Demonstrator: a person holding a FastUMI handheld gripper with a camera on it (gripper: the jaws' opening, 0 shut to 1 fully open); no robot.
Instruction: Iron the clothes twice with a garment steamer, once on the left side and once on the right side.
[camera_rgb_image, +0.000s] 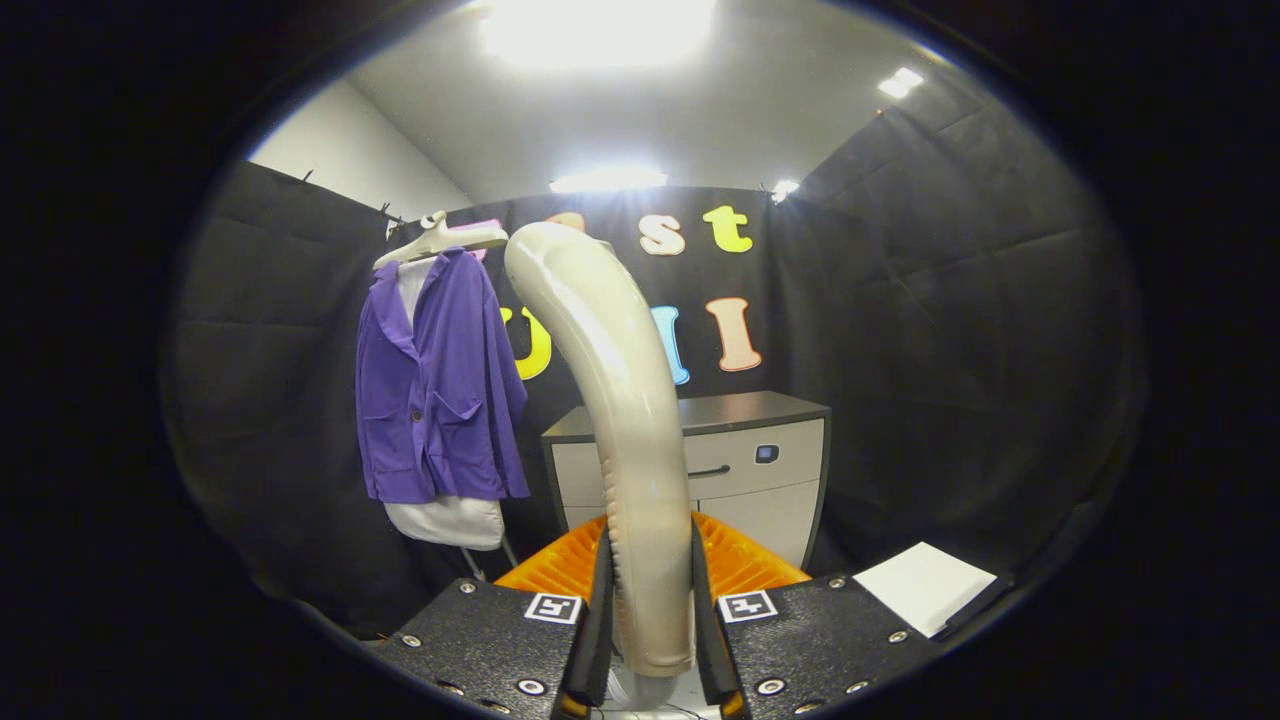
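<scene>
The gripper (645, 610) clamps both fingers on the steamer (610, 400), whose handle rises upright at centre frame; the purple jacket (435, 390) hangs left of it, farther back.

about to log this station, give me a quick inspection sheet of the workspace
surface: grey cabinet top beyond the fingers, nothing seen on it
job's things: garment steamer handle upright between the fingers; purple jacket over a white garment on a hanger, apart from the steamer
clutter: white sheet beside the gripper; orange ribbed object behind the fingers
grippers: hand-held gripper shut on the handle, both fingers pressing it
cables: nothing seen
surroundings: black cloth wall, ceiling lights on
</scene>
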